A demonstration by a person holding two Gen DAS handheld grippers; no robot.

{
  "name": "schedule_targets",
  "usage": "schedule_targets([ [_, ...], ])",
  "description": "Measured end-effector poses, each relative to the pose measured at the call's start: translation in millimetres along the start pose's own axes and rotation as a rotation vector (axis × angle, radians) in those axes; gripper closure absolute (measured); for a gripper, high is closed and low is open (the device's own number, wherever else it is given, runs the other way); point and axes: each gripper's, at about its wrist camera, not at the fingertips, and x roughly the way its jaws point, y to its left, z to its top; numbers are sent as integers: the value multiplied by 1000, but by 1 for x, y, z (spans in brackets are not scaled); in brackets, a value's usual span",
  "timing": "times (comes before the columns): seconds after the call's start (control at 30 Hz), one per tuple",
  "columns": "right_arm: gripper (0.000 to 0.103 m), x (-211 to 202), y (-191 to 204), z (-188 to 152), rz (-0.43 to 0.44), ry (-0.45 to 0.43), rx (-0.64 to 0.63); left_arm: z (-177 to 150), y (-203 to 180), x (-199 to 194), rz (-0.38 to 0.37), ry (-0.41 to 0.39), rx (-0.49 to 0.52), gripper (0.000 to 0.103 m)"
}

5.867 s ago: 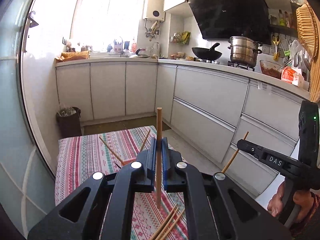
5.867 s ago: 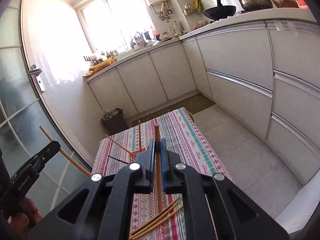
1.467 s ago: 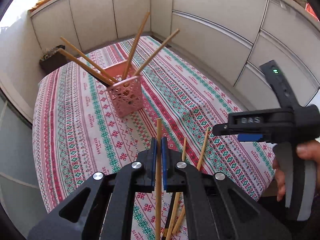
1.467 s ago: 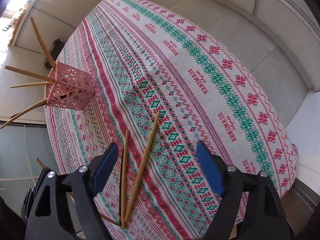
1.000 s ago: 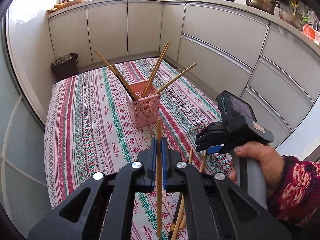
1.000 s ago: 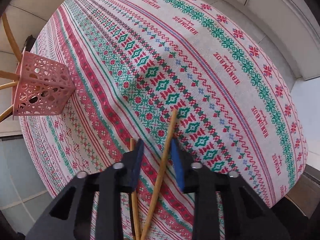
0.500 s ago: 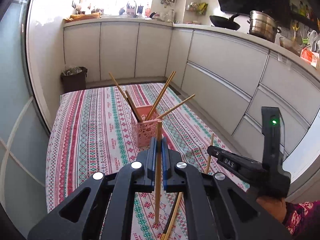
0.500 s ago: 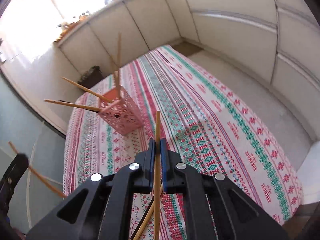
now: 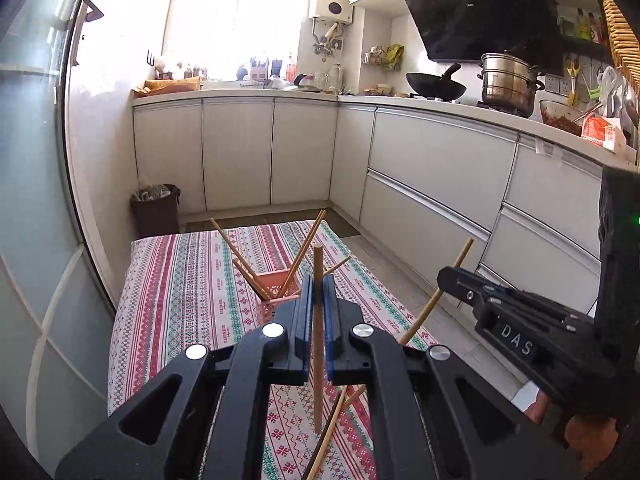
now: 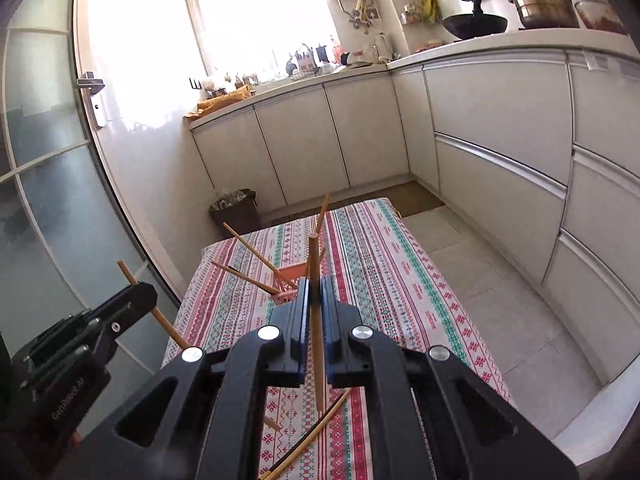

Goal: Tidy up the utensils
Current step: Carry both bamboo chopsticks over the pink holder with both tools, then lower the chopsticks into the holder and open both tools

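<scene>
My left gripper point(image 9: 317, 294) is shut on a wooden chopstick point(image 9: 317, 344) held upright above the table. My right gripper point(image 10: 315, 296) is shut on another wooden chopstick point(image 10: 316, 320), also upright. Each gripper shows in the other's view, the right one point(image 9: 444, 278) and the left one point(image 10: 142, 292). A pink perforated holder point(image 9: 276, 292) stands mid-table with several chopsticks leaning out; it also shows in the right wrist view point(image 10: 288, 276). Loose chopsticks point(image 9: 332, 432) lie on the cloth below the grippers, also in the right wrist view point(image 10: 316, 428).
The table has a red, green and white patterned cloth point(image 9: 180, 280). White kitchen cabinets point(image 9: 432, 184) run along the back and right. A dark waste bin point(image 9: 156, 210) stands at the far left. A glass door point(image 10: 48, 200) is on the left.
The right gripper came down open over a loose chopstick, shut on it and lifted it. Both grippers have risen and tilted up, each holding a chopstick upright.
</scene>
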Motion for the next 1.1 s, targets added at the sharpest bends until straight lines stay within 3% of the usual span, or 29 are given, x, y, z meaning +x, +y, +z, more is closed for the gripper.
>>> schedule_targets([
  [0.3, 97, -16, 9, 73, 41, -36, -12, 58, -11, 0, 31, -60, 16, 99],
  [0.63, 97, 19, 20, 124, 68, -137, -49, 131, -3, 33, 87, -186, 49, 99],
  [0.93, 97, 85, 7, 139, 71, -172, -31, 123, 32, 124, 165, -134, 3, 99],
  [1.1, 97, 124, 6, 127, 74, -148, -35, 107, 49, 159, 180, -42, -48, 93],
])
